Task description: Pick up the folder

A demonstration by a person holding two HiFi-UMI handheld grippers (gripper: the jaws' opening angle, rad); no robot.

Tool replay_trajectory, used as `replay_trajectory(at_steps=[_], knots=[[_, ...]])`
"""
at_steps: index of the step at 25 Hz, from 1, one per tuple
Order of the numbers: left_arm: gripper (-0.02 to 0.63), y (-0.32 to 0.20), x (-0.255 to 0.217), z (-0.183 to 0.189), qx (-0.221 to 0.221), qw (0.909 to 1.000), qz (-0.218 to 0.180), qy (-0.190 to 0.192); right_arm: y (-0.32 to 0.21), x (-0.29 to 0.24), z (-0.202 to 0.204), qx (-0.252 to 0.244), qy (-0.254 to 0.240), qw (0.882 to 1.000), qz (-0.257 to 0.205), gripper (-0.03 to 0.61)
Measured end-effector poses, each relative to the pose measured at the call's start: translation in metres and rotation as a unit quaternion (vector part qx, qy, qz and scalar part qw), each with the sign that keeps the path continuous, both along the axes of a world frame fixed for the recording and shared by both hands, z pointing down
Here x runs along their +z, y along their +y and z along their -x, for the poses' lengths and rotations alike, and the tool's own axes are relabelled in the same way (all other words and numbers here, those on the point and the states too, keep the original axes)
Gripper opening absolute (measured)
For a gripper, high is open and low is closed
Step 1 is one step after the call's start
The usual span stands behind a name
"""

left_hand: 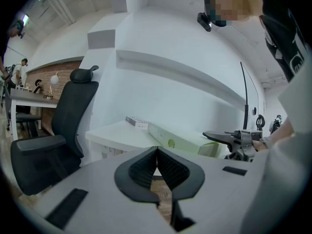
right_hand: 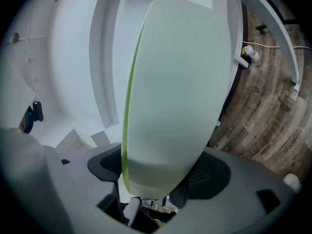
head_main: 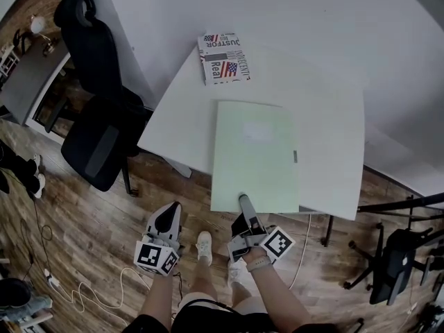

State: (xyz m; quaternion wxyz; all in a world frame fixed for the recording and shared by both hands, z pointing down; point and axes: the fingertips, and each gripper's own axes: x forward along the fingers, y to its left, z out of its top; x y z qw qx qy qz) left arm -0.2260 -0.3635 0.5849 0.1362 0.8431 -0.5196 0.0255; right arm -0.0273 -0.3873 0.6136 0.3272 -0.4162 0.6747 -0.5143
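A pale green folder (head_main: 254, 157) lies on the white table (head_main: 333, 151), its near edge over the table's front edge. My right gripper (head_main: 244, 201) is shut on that near edge. In the right gripper view the folder (right_hand: 178, 91) fills the middle and runs down between the jaws. My left gripper (head_main: 166, 220) hangs below the table's front edge, left of the folder, shut with nothing in it. The left gripper view shows the folder (left_hand: 180, 141) edge-on on the table, and its own pads (left_hand: 146, 169) meeting.
A book with a flag-print cover (head_main: 223, 58) lies at the table's far left corner. A black office chair (head_main: 97, 116) stands left of the table. Another chair's base (head_main: 392, 259) is at the right. A cable (head_main: 83, 293) trails over the wooden floor.
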Motion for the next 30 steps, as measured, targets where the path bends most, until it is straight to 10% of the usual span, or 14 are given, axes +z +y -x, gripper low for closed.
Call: replay_trajectory(at_steps=[17, 30], knots=[[0.014, -0.004, 0.012, 0.005, 0.002, 1.0, 0.004, 0.007, -0.021, 0.015, -0.008, 0.061, -0.068, 0.995, 0.029, 0.343], [0.014, -0.012, -0.004, 0.002, 0.006, 1.0, -0.007, 0.004, -0.025, 0.006, -0.024, 0.05, -0.032, 0.998, 0.033, 0.291]])
